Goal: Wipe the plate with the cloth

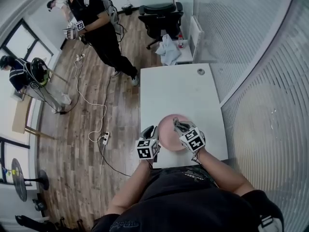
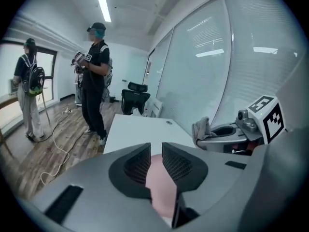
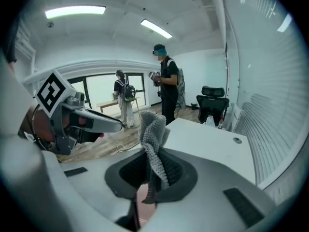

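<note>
A pink plate (image 1: 169, 132) hangs over the near edge of the white table (image 1: 178, 88). My left gripper (image 1: 155, 132) is shut on its left rim. In the left gripper view the pink plate (image 2: 161, 187) fills the gap between the jaws of that gripper (image 2: 155, 166). My right gripper (image 1: 180, 126) is at the plate's right side, shut on a grey knitted cloth (image 1: 178, 123). In the right gripper view, the cloth (image 3: 154, 134) sticks up in a bunch out of the right gripper (image 3: 152, 170). The left gripper view shows the cloth (image 2: 202, 128) at the right.
A small round fitting (image 1: 200, 71) sits near the table's far end. A glass wall with blinds (image 1: 260, 81) runs along the right. A black office chair (image 1: 161, 16) stands beyond the table. Two people (image 1: 96, 23) stand on the wooden floor at left, where cables and a power strip (image 1: 104, 138) lie.
</note>
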Motion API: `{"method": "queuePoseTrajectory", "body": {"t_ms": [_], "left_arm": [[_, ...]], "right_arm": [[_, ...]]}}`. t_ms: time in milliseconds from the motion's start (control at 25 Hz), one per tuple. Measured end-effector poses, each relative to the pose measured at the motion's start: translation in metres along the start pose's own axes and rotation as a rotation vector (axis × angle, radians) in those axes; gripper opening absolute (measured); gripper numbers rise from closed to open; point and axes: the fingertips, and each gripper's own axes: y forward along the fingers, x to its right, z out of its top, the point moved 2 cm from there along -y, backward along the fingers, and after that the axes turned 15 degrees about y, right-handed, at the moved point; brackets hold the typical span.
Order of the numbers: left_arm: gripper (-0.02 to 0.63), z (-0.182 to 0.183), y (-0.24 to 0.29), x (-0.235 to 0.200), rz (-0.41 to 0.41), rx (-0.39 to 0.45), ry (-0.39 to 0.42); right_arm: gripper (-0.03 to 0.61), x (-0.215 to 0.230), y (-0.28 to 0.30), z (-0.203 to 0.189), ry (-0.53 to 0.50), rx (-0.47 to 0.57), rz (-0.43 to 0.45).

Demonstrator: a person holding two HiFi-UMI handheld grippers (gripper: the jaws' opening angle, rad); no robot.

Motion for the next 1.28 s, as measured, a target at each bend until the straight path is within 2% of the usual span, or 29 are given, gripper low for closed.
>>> {"method": "queuePoseTrajectory", "body": {"t_ms": [160,440,960,1280], "left_arm": [[0.049,0.027,-0.033,0.012,-0.063,0.059,0.038],[0.018,0.046,-0.081,0.018,-0.145,0.111,0.081],[0.017,0.041,-0.158,0.02,-0.256,0.17,0.11],[0.017,0.033,-0.186,0.028,-0.275,0.191,0.11]], "right_arm": [[0.04,-0.035,-0.027,0.016,0.037,0.056,-0.007],[0.04,-0.087,-0.06,0.037,0.045,0.145,-0.01],[0.04,-0.157,-0.091,0.032,0.078,0.24,-0.053],[0.04,-0.182,-0.116,0.021,0.082,0.276,-0.08]]}}
